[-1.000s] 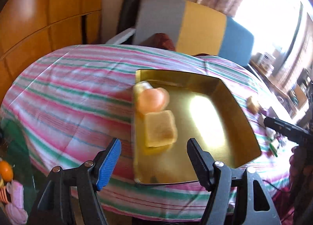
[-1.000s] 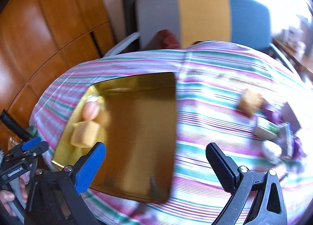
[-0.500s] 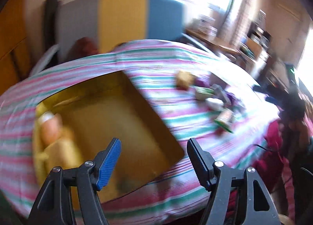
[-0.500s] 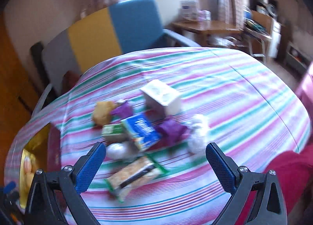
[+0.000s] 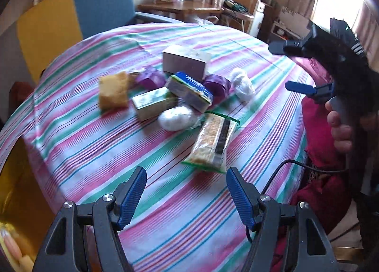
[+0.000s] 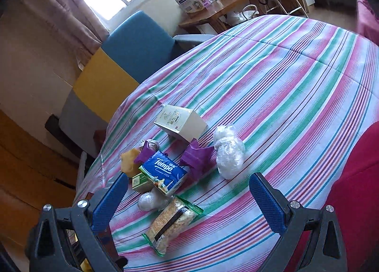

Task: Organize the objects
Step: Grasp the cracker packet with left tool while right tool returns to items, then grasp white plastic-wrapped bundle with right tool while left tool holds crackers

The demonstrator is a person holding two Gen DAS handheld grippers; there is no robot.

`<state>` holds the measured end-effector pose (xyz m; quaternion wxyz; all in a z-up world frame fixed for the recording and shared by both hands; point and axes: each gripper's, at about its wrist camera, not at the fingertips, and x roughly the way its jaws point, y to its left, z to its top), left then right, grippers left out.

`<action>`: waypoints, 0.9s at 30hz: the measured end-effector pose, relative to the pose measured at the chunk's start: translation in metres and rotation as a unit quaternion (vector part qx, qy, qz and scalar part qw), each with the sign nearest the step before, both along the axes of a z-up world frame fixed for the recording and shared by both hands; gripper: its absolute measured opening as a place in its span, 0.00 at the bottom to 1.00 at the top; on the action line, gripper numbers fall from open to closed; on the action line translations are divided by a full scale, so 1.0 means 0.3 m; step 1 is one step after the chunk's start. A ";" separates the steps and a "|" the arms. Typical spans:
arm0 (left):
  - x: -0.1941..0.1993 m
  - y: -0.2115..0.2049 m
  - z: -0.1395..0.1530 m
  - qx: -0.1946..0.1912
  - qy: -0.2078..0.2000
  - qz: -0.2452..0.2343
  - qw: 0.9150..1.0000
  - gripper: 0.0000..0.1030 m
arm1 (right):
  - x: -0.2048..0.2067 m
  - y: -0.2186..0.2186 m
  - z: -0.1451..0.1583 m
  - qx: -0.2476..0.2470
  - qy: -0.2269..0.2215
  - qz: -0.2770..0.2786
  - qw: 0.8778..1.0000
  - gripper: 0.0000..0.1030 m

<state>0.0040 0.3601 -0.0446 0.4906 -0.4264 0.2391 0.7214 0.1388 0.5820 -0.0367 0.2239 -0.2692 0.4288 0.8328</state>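
Note:
A pile of small items lies mid-table: a blue Tempo tissue pack (image 6: 163, 175) (image 5: 189, 91), a white box (image 6: 180, 122) (image 5: 186, 61), a yellow sponge (image 5: 113, 91), a green box (image 5: 154, 102), two purple wrappers (image 5: 218, 85), two white plastic wads (image 6: 228, 151) (image 5: 177, 118) and a cereal bar packet (image 5: 214, 141) (image 6: 171, 221). My left gripper (image 5: 186, 172) is open, just short of the cereal bar. My right gripper (image 6: 188, 177) (image 5: 286, 67) is open above the pile, holding nothing. A gold tray (image 5: 14, 189) shows at the left edge.
A striped cloth (image 6: 272, 78) covers the round table. A blue, yellow and grey chair (image 6: 132, 51) stands behind it. A hand (image 5: 338, 127) holds the right gripper over a red garment (image 6: 355, 177). A black cable (image 5: 296, 165) hangs at the table's right edge.
Both views have swung right, away from the gold tray with its food pieces and onto the pile of packets. Both grippers stay open and hold nothing.

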 end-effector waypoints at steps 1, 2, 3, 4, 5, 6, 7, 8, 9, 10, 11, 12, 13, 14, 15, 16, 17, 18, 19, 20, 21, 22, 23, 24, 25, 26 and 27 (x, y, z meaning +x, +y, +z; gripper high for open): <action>0.006 0.032 -0.014 -0.007 0.002 -0.011 1.000 0.68 | 0.000 0.003 -0.003 -0.003 0.002 -0.001 1.000 1.00; 0.012 0.067 -0.030 -0.016 0.004 -0.023 1.000 0.68 | 0.000 0.004 -0.003 -0.002 0.003 -0.001 1.000 1.00; 0.016 0.092 -0.044 -0.022 0.007 -0.034 0.999 0.68 | -0.002 0.002 -0.001 0.000 0.004 0.002 1.000 1.00; 0.021 0.115 -0.060 -0.029 0.010 -0.042 0.999 0.68 | -0.006 -0.002 0.002 0.003 0.005 0.006 1.000 1.00; 0.023 0.138 -0.071 -0.034 0.011 -0.048 0.998 0.68 | -0.008 -0.002 0.002 0.005 0.005 0.009 1.000 1.00; 0.022 0.162 -0.085 -0.040 0.009 -0.054 0.998 0.68 | -0.009 -0.002 0.003 0.006 0.005 0.012 1.000 1.00; 0.020 0.181 -0.094 -0.045 0.008 -0.057 0.997 0.68 | -0.010 -0.002 0.002 0.005 0.005 0.014 1.000 1.00; 0.018 0.200 -0.104 -0.048 0.006 -0.061 0.997 0.68 | -0.010 -0.002 0.001 0.004 0.006 0.016 1.000 1.00; 0.016 0.219 -0.116 -0.052 0.003 -0.064 0.997 0.68 | -0.010 -0.001 -0.001 0.002 0.006 0.017 1.000 1.00; 0.013 0.237 -0.130 -0.057 0.000 -0.067 0.996 0.68 | -0.011 -0.001 -0.002 0.000 0.007 0.019 1.000 1.00; 0.007 0.250 -0.141 -0.060 -0.002 -0.068 0.996 0.67 | -0.012 -0.001 -0.004 0.000 0.006 0.020 1.000 1.00; 0.001 0.265 -0.158 -0.065 -0.008 -0.065 0.996 0.62 | -0.014 -0.002 -0.004 0.000 0.005 0.021 1.000 1.00; -0.010 0.274 -0.170 -0.067 -0.015 -0.063 0.996 0.60 | -0.016 -0.002 -0.004 0.000 0.005 0.024 1.000 1.00; -0.015 0.280 -0.180 -0.066 -0.027 -0.058 0.996 0.53 | -0.017 -0.003 -0.005 0.000 0.004 0.025 1.000 1.00; -0.021 0.280 -0.185 -0.062 -0.034 -0.050 0.996 0.49 | -0.017 -0.003 -0.005 0.000 0.003 0.025 1.000 1.00; -0.022 0.275 -0.183 -0.056 -0.034 -0.043 0.997 0.45 | -0.017 -0.003 -0.006 0.000 0.002 0.024 1.000 1.00; -0.022 0.266 -0.181 -0.052 -0.036 -0.038 0.997 0.40 | -0.016 -0.003 -0.007 -0.001 0.001 0.024 1.000 1.00; -0.021 0.250 -0.179 -0.048 -0.040 -0.030 0.998 0.39 | -0.016 -0.002 -0.008 -0.002 0.000 0.023 1.000 1.00; -0.019 0.233 -0.179 -0.046 -0.042 -0.024 0.998 0.39 | -0.015 -0.001 -0.010 -0.002 -0.001 0.022 1.000 1.00; -0.015 0.214 -0.178 -0.044 -0.044 -0.020 0.998 0.39 | -0.015 0.000 -0.012 -0.003 -0.004 0.021 1.000 1.00; -0.008 0.188 -0.177 -0.041 -0.045 -0.016 0.998 0.39 | -0.015 0.002 -0.014 -0.005 -0.006 0.021 1.000 1.00; 0.004 0.157 -0.176 -0.038 -0.045 -0.011 0.998 0.39 | -0.015 0.002 -0.015 -0.006 -0.007 0.019 1.000 1.00; 0.015 0.125 -0.178 -0.036 -0.042 -0.005 0.998 0.39 | -0.015 0.005 -0.016 -0.008 -0.009 0.018 1.000 1.00; 0.027 0.089 -0.178 -0.032 -0.040 0.000 0.999 0.39 | -0.015 0.007 -0.019 -0.011 -0.012 0.016 1.000 1.00; 0.036 0.054 -0.178 -0.028 -0.040 0.005 0.999 0.39 | -0.015 0.009 -0.023 -0.014 -0.015 0.013 1.000 1.00; 0.042 0.021 -0.177 -0.023 -0.042 0.011 0.999 0.39 | -0.015 0.013 -0.027 -0.019 -0.019 0.010 1.000 1.00; 0.048 -0.022 -0.177 -0.016 -0.045 0.019 0.999 0.39 | -0.015 0.017 -0.031 -0.023 -0.022 0.007 0.999 1.00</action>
